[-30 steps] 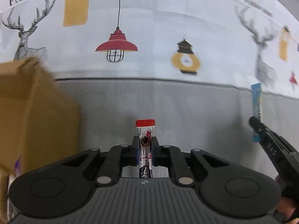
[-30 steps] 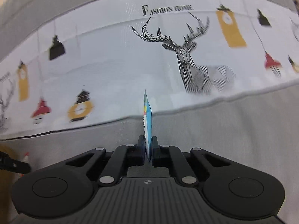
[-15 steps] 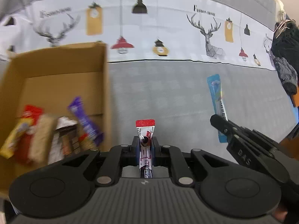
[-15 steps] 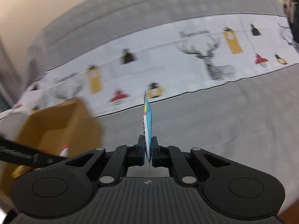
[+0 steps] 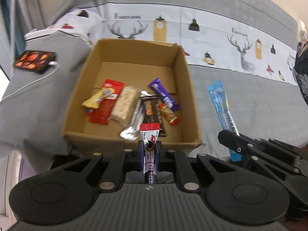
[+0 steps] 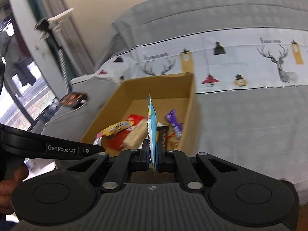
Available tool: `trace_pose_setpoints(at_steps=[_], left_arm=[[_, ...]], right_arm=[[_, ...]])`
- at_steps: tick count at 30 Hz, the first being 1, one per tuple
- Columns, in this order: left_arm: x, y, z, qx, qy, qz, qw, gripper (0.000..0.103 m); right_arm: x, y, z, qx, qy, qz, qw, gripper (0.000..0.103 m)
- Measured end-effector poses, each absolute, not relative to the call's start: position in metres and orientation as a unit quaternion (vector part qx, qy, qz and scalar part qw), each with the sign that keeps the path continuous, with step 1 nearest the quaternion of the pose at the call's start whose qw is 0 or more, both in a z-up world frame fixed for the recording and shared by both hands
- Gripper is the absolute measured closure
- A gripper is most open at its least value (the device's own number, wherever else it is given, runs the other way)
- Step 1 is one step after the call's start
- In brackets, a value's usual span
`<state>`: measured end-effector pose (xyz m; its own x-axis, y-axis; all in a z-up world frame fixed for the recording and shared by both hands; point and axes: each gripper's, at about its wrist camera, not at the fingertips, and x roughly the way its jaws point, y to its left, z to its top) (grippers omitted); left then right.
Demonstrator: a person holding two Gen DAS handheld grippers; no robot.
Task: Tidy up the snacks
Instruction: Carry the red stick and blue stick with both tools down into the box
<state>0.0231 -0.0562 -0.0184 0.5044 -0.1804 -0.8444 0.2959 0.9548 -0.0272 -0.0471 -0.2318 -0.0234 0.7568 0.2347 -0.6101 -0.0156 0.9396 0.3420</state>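
My left gripper point(image 5: 147, 150) is shut on a thin red-and-white snack stick point(image 5: 149, 134) and holds it just before the near wall of an open cardboard box point(image 5: 132, 139). Several wrapped snacks point(image 5: 125, 104) lie in the box. My right gripper point(image 6: 152, 152) is shut on a long blue snack packet point(image 6: 152, 119), held edge-on above the box's near side point(image 6: 92, 127). In the left wrist view the right gripper point(image 5: 231, 136) and its blue packet point(image 5: 220, 100) show right of the box. In the right wrist view the left gripper point(image 6: 96, 149) shows at left.
The box sits on a grey sofa point(image 5: 250, 100) with a deer-and-lamp printed cloth point(image 5: 211, 34) along its back. A dark patterned flat box point(image 5: 34, 60) with a white cable lies on the sofa's left arm. A window point(image 6: 23, 100) is at far left.
Both grippers have pulled back and swung left with their snacks. The cardboard box, earlier at the left edge, now lies straight ahead of both.
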Motion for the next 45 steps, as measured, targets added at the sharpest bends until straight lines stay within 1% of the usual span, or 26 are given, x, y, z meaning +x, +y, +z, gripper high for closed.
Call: trace_pose_setpoints(at_steps=[8, 16, 26, 45], left_arm=[[-0.01, -0.028, -0.015, 0.044, 0.455, -0.132, 0.879, 0.09], [-0.026, -0.019, -0.006, 0.032, 0.438, -0.135, 0.888, 0.09], [-0.026, -0.015, -0.004, 0.026, 0.436, -0.138, 0.889, 0.09], [-0.007, -0.015, -0.014, 0.018, 0.452, -0.133, 0.882, 0.09]], right_arm=[[-0.074, -0.211, -0.012, 0.138, 0.331, 0.061, 0.932, 0.097], [-0.09, -0.198, -0.003, 0.109, 0.317, 0.066, 0.94, 0.097], [-0.094, -0.195, 0.0, 0.1, 0.314, 0.066, 0.942, 0.097], [-0.075, -0.191, -0.011, 0.096, 0.343, 0.062, 0.932, 0.097]])
